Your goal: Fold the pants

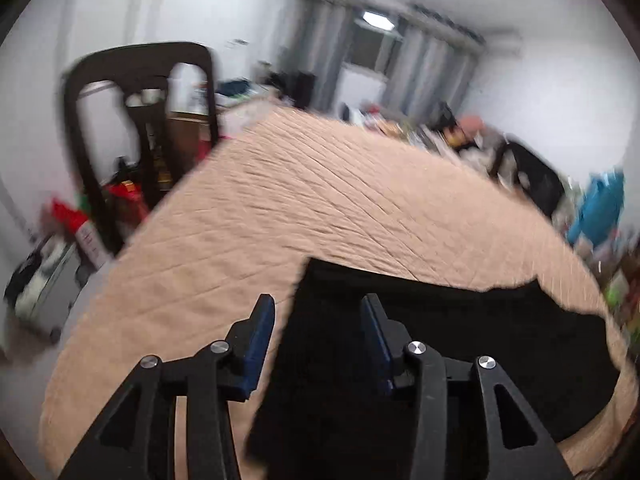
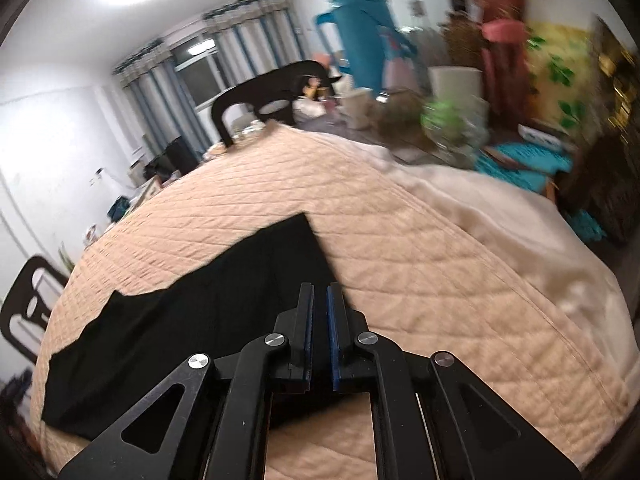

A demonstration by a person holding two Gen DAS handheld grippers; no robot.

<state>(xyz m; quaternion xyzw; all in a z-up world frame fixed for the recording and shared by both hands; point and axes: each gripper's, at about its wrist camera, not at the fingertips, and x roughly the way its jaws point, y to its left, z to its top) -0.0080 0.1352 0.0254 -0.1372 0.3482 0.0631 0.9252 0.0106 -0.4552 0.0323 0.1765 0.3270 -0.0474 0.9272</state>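
Black pants (image 1: 440,340) lie flat on a beige quilted bed cover (image 1: 320,184). My left gripper (image 1: 318,314) hovers over their left edge, open, with nothing pressed between its blue pads (image 1: 260,332). The fabric edge runs under the gap. In the right wrist view the pants (image 2: 192,320) stretch away to the left across the quilt (image 2: 440,280). My right gripper (image 2: 320,300) is shut, its pads almost touching, with the tips at the pants' right edge. Whether cloth is pinched between them does not show.
A dark wooden chair (image 1: 136,128) stands at the bed's left side, another chair (image 2: 260,96) at the far edge. A white sheet (image 2: 500,208) covers the bed's right part. Clutter, boxes and a blue garment (image 2: 360,32) crowd the far side by the curtains.
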